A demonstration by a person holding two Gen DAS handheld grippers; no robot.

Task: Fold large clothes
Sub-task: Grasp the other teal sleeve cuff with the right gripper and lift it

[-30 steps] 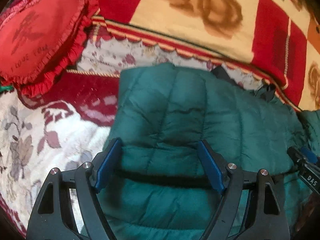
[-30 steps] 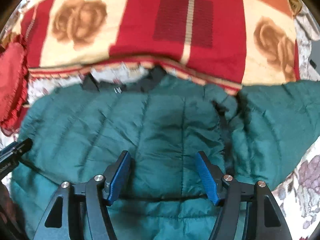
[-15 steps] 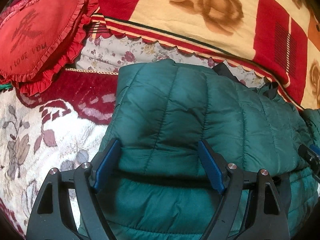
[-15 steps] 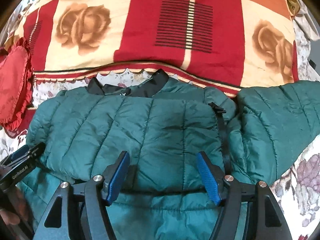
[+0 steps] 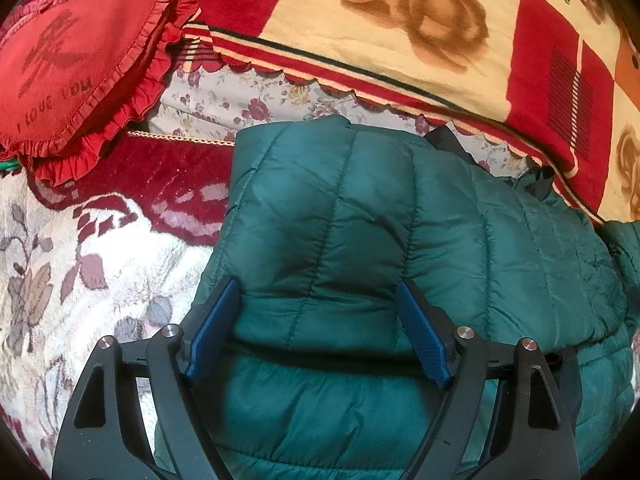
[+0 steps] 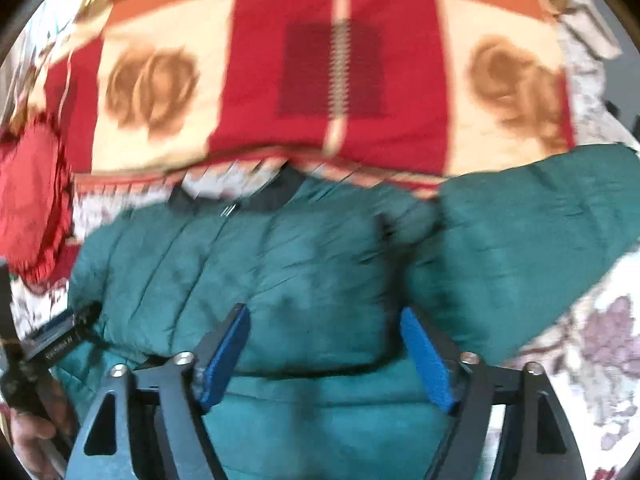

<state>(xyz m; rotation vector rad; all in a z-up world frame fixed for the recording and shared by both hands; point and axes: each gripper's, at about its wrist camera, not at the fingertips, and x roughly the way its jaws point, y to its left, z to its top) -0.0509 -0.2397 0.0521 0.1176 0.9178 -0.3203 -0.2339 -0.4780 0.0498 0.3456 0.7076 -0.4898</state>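
A dark green quilted puffer jacket [image 5: 360, 220] lies on a bed, its lower part folded up over the body, black collar [image 6: 280, 196] toward the blanket. It also fills the right wrist view [image 6: 304, 264], where one sleeve [image 6: 540, 232] stretches out to the right. My left gripper [image 5: 316, 296] is open and empty, just above the folded edge on the jacket's left side. My right gripper [image 6: 324, 320] is open and empty above the jacket's middle; that view is blurred. The left gripper also shows at the right wrist view's left edge [image 6: 56, 340].
A red, cream and orange rose-patterned blanket [image 5: 400, 32] lies behind the jacket. A red heart-shaped ruffled cushion [image 5: 76, 60] sits at the back left. The floral bedspread [image 5: 100, 272] is bare to the left of the jacket and at the right [image 6: 592, 344].
Both grippers stayed open and drew back slightly from the jacket. The folded-up part has settled flat. The right wrist view has turned blurred with motion, tilting upward.
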